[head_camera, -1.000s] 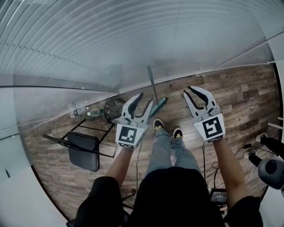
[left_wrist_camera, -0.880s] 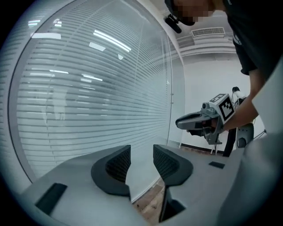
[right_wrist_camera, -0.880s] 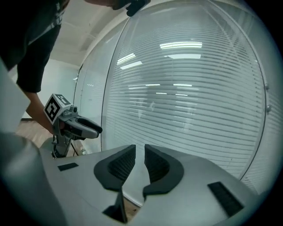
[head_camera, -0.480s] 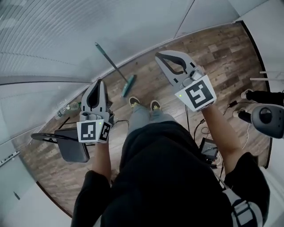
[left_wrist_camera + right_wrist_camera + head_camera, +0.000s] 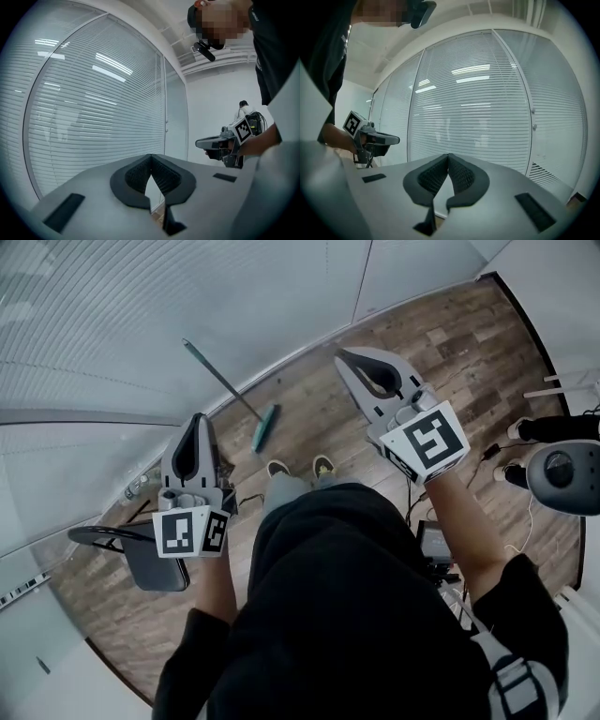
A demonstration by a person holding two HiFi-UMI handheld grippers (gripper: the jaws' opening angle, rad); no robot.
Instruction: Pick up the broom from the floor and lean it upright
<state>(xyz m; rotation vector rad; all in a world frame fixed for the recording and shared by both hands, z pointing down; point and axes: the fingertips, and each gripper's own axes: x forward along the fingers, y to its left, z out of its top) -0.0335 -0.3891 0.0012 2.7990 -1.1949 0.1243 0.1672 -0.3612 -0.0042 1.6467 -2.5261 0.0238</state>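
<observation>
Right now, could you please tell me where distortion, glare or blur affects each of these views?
Head view: the fisheye lens bends the blinds and floor boards into arcs, yet the broom reads sharp. Left gripper view: light reflections streak the blinds, and the corners go black. Right gripper view: similar bright streaks on the blinds, with a dark rim all round.

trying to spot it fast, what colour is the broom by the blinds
Teal green, head and handle alike; the broom shows best in the head view.

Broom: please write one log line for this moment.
broom: leaning on wall | left gripper: shut, empty | right gripper: shut, empty
</observation>
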